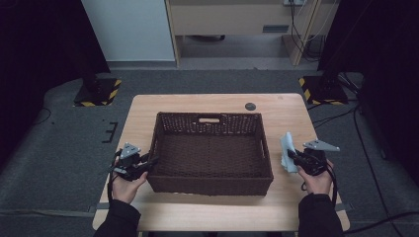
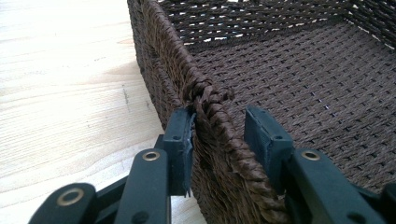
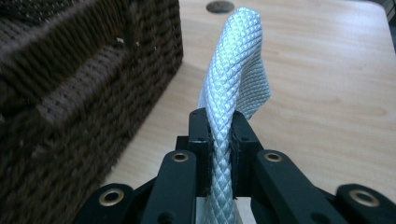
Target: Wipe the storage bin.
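Right claw (image 3: pixel 219 140) pinches pale cloth (image 3: pixel 233 70) beside basket (image 1: pixel 210 148); left claw (image 2: pixel 219 135) loosely straddles its rim.

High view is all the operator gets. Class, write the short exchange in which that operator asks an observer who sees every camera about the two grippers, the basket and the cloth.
Operator: Has the left gripper clamped the basket yet?
Observer: Not clamped. In the left gripper view its jaws straddle the rim, one against the weave outside, the other standing apart inside.
Operator: Is the cloth really pinched by the right gripper?
Observer: Yes. The right gripper view shows both jaws shut on a pale quilted fold that rises above them.
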`<state>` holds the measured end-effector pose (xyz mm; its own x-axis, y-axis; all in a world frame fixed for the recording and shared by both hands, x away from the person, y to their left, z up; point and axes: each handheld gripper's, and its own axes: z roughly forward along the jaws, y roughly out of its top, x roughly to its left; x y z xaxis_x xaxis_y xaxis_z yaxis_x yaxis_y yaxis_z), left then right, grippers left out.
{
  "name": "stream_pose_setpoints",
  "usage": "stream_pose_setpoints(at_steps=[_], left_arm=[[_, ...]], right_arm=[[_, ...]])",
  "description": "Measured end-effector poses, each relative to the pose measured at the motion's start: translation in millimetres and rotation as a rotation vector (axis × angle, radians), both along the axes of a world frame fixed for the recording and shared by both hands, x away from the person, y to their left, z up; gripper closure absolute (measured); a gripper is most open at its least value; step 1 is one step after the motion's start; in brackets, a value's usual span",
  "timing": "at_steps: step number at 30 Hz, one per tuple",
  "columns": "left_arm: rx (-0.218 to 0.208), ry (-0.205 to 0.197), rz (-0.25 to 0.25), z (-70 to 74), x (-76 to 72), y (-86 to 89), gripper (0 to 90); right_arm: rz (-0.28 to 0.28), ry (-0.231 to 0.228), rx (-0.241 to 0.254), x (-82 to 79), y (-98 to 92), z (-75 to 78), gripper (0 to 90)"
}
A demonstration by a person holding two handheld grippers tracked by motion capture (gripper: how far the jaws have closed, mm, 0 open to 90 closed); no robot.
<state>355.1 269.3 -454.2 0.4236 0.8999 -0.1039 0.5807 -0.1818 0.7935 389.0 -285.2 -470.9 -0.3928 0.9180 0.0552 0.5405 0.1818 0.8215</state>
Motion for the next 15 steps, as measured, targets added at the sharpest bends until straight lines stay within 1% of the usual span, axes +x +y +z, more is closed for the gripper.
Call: stream_pose_setpoints(at_steps=[3, 8, 9, 10, 11, 13, 14, 15], left_arm=[[0.017, 0.0, -0.005, 0.8, 0.2, -0.3, 63.6], [0.022, -0.001, -0.013, 1.0, 0.8, -0.2, 64.3], [0.021, -0.002, -0.015, 1.0, 1.2, 0.0, 64.5], [0.022, -0.002, -0.018, 1.0, 1.8, 0.2, 64.5], [0.018, -0.002, -0.017, 1.1, 2.7, 0.2, 64.9], [0.012, 0.0, -0.019, 1.0, 3.7, 0.9, 65.1], [0.012, 0.002, -0.021, 1.0, 3.9, 1.5, 65.3], [0.004, 0.0, -0.017, 0.6, 3.9, 1.3, 65.3]], right_arm=[[0.004, -0.018, 0.02, 4.2, 4.5, 4.4, 82.9], [0.008, -0.035, 0.03, 9.6, 7.5, 8.3, 82.9], [0.007, -0.038, 0.038, 14.8, 10.1, 10.1, 82.9], [0.007, -0.038, 0.038, 14.8, 10.1, 10.1, 82.9], [0.015, -0.042, 0.036, 22.7, 14.6, 10.8, 82.9], [0.017, -0.042, 0.033, 25.6, 16.7, 10.9, 82.9], [0.024, -0.042, 0.028, 29.4, 19.3, 11.1, 82.9], [0.026, -0.043, 0.027, 33.4, 22.6, 11.2, 83.0]])
